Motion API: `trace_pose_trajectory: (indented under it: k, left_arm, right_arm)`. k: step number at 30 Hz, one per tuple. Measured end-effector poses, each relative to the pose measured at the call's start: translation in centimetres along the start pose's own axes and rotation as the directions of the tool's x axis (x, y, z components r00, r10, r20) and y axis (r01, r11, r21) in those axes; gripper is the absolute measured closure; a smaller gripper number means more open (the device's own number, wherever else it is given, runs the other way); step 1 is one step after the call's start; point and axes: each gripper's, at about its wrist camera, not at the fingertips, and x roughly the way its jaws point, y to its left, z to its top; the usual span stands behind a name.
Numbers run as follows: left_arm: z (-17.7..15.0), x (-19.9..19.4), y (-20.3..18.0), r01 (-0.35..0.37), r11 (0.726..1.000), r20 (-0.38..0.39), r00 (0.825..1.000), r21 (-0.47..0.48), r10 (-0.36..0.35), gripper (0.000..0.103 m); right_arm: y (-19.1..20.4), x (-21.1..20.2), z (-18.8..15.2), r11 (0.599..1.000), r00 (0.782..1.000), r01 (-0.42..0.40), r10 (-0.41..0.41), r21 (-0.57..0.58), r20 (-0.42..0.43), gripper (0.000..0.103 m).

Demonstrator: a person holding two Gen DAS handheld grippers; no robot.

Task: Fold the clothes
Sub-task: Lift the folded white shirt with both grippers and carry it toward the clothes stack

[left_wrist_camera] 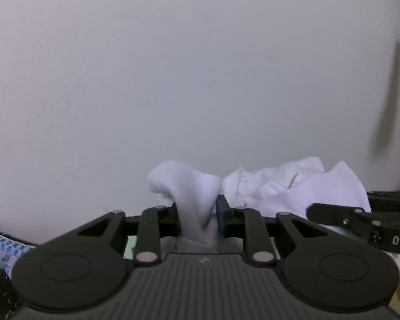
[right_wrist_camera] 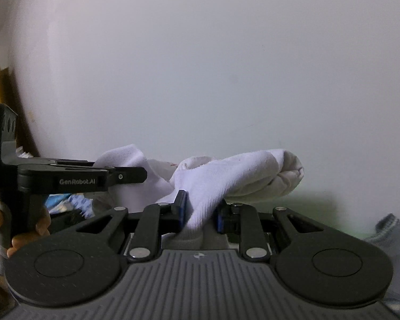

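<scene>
A white sock (left_wrist_camera: 197,186) is pinched between the pads of my left gripper (left_wrist_camera: 197,213), which is shut on it; its end stands up above the fingers. More white sock fabric (left_wrist_camera: 293,184) bunches to the right, running toward my right gripper, seen at the right edge of the left wrist view. In the right wrist view my right gripper (right_wrist_camera: 201,210) is shut on a white ribbed sock (right_wrist_camera: 240,173) whose rolled end points right. My left gripper (right_wrist_camera: 144,173) reaches in from the left, shut on more white sock fabric (right_wrist_camera: 128,157). Both are raised in front of a plain wall.
A bare white wall (left_wrist_camera: 200,66) fills both views. A person's hand (right_wrist_camera: 18,226) grips the left gripper's handle. Blue patterned cloth (left_wrist_camera: 2,248) lies low at the left, grey knit fabric (right_wrist_camera: 392,229) at the right. A wooden frame (right_wrist_camera: 2,85) stands at the left.
</scene>
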Motion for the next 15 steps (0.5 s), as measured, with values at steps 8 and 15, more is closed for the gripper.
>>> trace_pose_trajectory:
  k: [8,15]
  left_arm:
    - [-4.7,9.3,2.6,-0.091,0.996,-0.138,0.986,0.0,0.09,0.086]
    - [-9.8,9.5,4.9,-0.021,0.999,-0.19,0.982,-0.047,0.011,0.075]
  right_arm:
    - [-2.9,8.3,-7.1,0.992,0.992,0.121,-0.122,-0.024,-0.043,0.08]
    - [-5.9,8.0,-12.0,0.99,0.989,0.139,-0.139,0.001,-0.056,0.068]
